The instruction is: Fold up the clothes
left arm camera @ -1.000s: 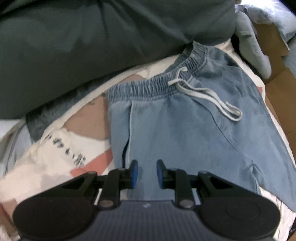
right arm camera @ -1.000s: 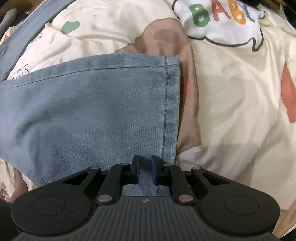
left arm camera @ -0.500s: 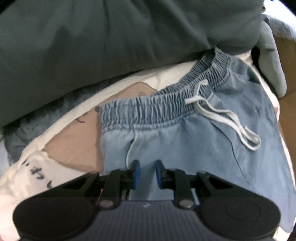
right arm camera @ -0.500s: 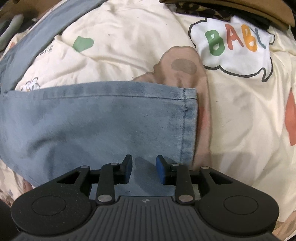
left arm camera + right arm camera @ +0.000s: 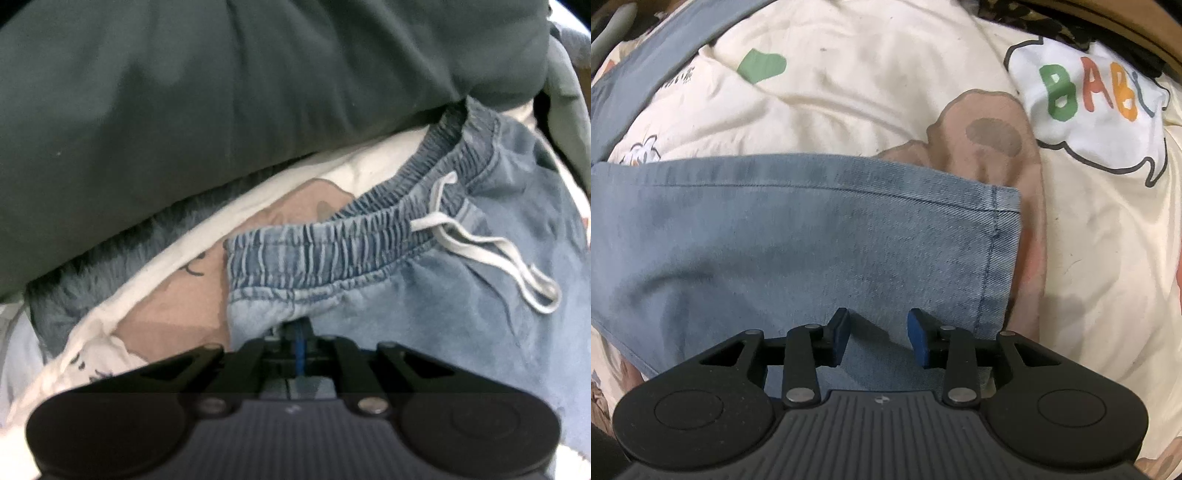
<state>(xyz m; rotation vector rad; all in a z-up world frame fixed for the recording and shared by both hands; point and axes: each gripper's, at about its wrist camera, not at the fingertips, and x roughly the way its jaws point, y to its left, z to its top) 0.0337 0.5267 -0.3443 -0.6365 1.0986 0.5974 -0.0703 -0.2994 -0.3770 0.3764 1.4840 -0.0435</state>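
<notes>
Light blue denim pants lie flat on a printed cream sheet. In the left wrist view their elastic waistband and white drawstring show. My left gripper is shut on a pinch of denim just below the waistband's left end. In the right wrist view one pant leg runs across, its stitched hem at the right. My right gripper hovers over the leg near that hem, its jaws opening; the cloth lies under the pads and they do not press it.
A big dark green garment bulges behind the waistband, with grey fur below its edge. The cream sheet bears a "BABY" bubble print. A grey-blue cloth strip crosses the far left. A brown edge borders the top right.
My left gripper came closer to the waistband and shut on the denim below it. My right gripper's jaws spread apart and shifted left, away from the hem.
</notes>
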